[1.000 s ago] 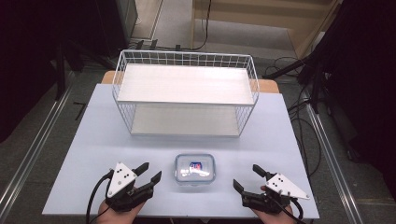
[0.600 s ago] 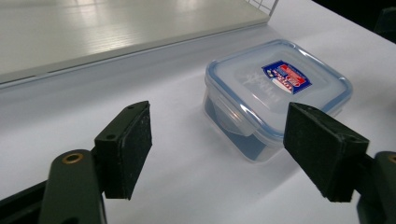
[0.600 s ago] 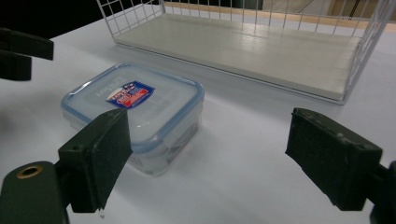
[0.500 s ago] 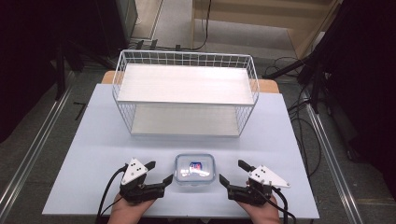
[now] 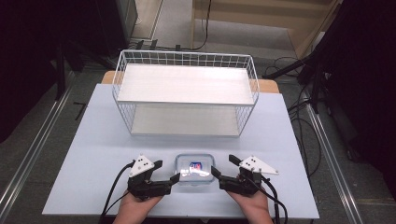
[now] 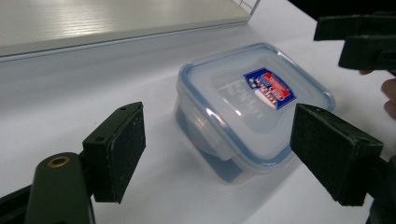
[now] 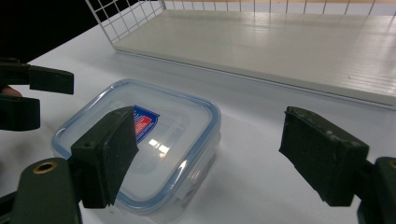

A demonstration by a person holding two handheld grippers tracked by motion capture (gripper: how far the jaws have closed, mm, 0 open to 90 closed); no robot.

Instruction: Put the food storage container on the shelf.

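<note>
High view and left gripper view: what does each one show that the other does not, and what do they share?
The high view alone takes in the whole white wire basket with its two shelves, the full table, the floor around it, and the left gripper from above.

The left gripper view alone gives the blue seal around the container lid, a side latch, and the rough faces of the open jaws on either side of the container.

Both share the clear container with its red and blue label, the right gripper beyond it, and the pale table.
</note>
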